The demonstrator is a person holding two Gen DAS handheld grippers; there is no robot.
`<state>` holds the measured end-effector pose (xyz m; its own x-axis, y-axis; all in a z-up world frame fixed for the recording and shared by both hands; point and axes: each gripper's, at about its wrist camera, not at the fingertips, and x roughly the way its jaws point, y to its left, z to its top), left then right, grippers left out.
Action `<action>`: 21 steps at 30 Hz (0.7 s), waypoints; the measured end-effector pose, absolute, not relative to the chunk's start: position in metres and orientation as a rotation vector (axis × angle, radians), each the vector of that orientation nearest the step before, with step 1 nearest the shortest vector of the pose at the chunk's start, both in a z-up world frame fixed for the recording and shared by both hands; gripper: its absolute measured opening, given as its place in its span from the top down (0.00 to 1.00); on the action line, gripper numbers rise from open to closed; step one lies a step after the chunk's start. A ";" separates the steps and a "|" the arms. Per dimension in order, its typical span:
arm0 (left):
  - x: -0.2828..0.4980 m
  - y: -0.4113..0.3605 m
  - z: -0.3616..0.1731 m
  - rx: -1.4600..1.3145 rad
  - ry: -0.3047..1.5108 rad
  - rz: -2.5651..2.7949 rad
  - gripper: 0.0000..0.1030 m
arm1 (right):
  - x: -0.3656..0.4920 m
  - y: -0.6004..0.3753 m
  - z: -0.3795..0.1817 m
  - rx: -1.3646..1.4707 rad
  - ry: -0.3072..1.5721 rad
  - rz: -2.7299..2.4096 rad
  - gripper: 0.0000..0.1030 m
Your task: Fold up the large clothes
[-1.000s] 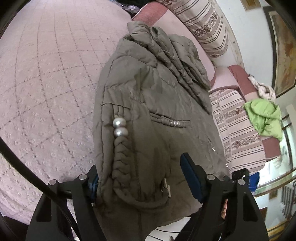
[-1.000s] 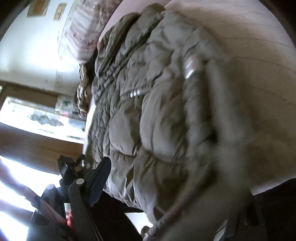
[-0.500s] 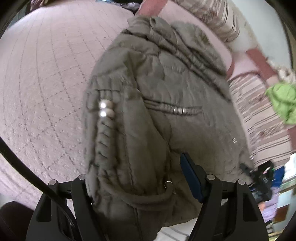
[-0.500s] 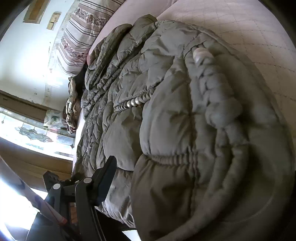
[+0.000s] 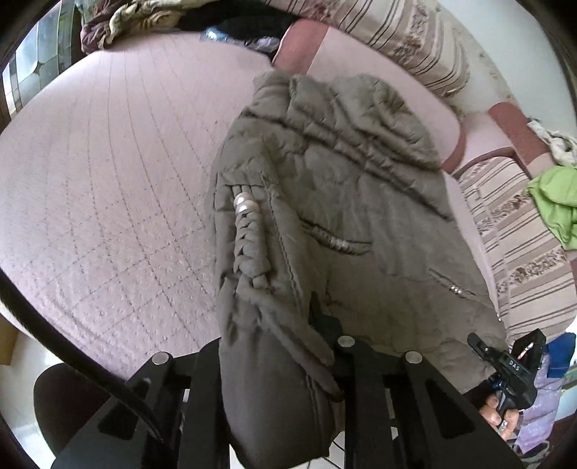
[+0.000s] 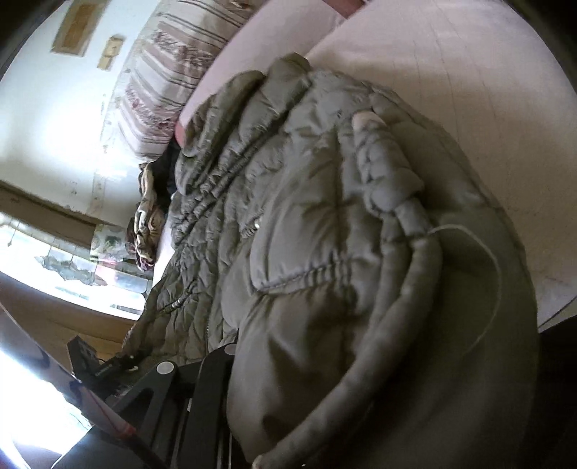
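Note:
An olive quilted jacket (image 5: 342,202) lies lengthwise on the pink quilted bed (image 5: 108,198), hood at the far end. A braided cord with two pearl beads (image 5: 247,209) runs down its left side. My left gripper (image 5: 276,355) is shut on the near hem, which bunches up between its black fingers (image 5: 346,346). In the right wrist view the jacket (image 6: 324,216) fills the frame. The jaws of my right gripper (image 6: 324,364) are closing with the hem folded between them; one finger (image 6: 220,357) shows, the other is hidden by cloth. A hand holds that gripper (image 5: 505,364) at the jacket's right corner.
Striped pillows (image 5: 396,36) line the head of the bed, and a striped cushion (image 5: 523,252) runs along the right side with a green garment (image 5: 555,202) on it. Dark clothes (image 5: 234,25) are heaped at the far edge. The bed's near edge lies just below the grippers.
Both grippers' jaws have closed in on the jacket's near hem. The left gripper has risen and drawn the hem up with it; the jacket's near end now bunches and lifts.

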<state>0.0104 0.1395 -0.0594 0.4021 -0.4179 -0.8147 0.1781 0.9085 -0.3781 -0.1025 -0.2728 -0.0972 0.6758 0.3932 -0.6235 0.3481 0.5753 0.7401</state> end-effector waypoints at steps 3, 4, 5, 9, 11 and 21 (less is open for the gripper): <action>0.003 0.141 -0.050 -0.250 1.074 -0.386 0.82 | -0.111 -0.269 -0.084 0.933 0.861 0.038 0.81; 0.002 0.143 -0.049 -0.253 1.072 -0.387 0.82 | -0.114 -0.268 -0.081 0.923 0.862 0.040 0.81; 0.000 0.147 -0.047 -0.261 1.069 -0.387 0.82 | -0.119 -0.267 -0.079 0.917 0.863 0.045 0.81; -0.008 0.158 -0.046 -0.292 1.068 -0.397 0.82 | -0.135 -0.268 -0.073 0.907 0.869 0.056 0.81; -0.008 0.160 -0.046 -0.294 1.069 -0.404 0.82 | -0.139 -0.267 -0.070 0.897 0.875 0.061 0.81; 0.029 0.149 0.000 -0.263 0.973 -0.406 0.82 | -0.099 -0.257 -0.020 0.794 0.834 0.100 0.81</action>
<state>0.0295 0.1495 -0.0004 0.4966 -0.4468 -0.7441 0.2149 0.8939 -0.3934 -0.0991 -0.2571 -0.0197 0.6851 0.3752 -0.6244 0.2163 0.7138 0.6661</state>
